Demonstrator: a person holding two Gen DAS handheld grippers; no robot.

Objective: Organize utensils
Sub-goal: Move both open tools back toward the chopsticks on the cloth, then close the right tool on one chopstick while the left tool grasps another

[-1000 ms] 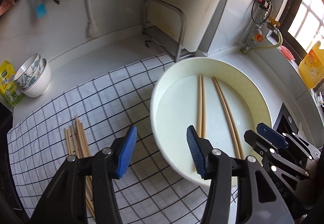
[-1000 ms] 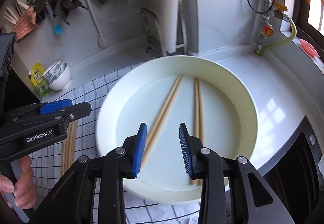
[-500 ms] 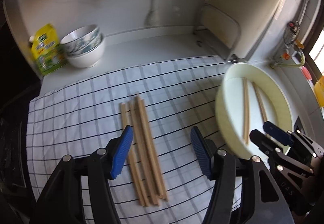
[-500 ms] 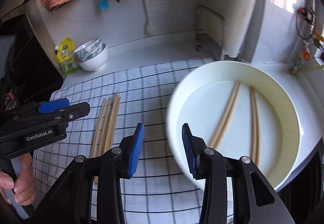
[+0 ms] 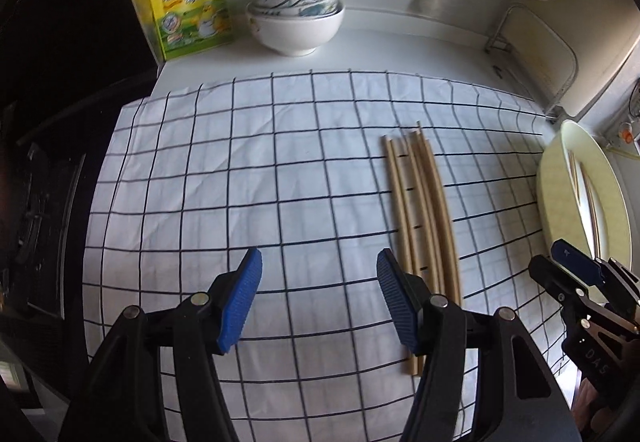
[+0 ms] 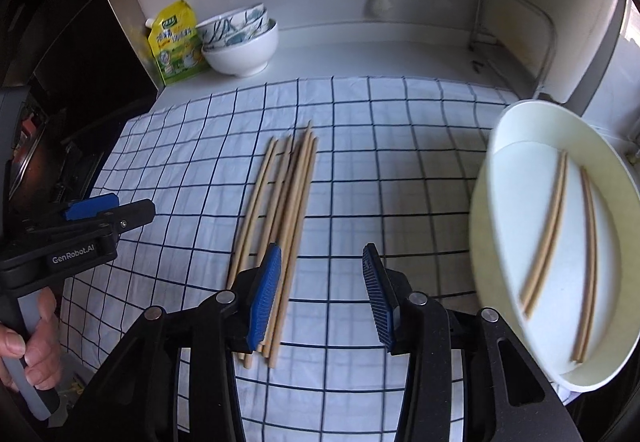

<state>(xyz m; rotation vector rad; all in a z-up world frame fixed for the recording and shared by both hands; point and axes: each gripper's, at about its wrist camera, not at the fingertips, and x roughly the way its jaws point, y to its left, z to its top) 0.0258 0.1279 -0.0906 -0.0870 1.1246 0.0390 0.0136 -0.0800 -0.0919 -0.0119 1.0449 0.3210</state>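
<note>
Several wooden chopsticks (image 5: 420,210) (image 6: 284,202) lie in a bundle on a white checked cloth (image 5: 240,182) (image 6: 400,162). Two more pairs of chopsticks (image 6: 550,234) rest in a cream round basin (image 5: 560,202) (image 6: 520,202) at the right. My left gripper (image 5: 319,258) hovers open over bare cloth, just left of the bundle's near ends. Open too, my right gripper (image 6: 322,254) hangs over the cloth between bundle and basin; its left finger overlaps the bundle's near ends. Nothing sits between either pair of jaws.
Stacked bowls (image 5: 296,14) (image 6: 240,42) and a yellow pouch (image 5: 192,2) (image 6: 174,42) stand at the back left of the counter. A metal rack (image 5: 536,54) (image 6: 516,38) is at the back right. A dark stove (image 5: 40,202) borders the cloth's left edge. A hand (image 6: 36,354) holds the left gripper's handle.
Both grippers have swung left, away from the basin and over the cloth, and come lower. The jaws of both stand a little wider than before.
</note>
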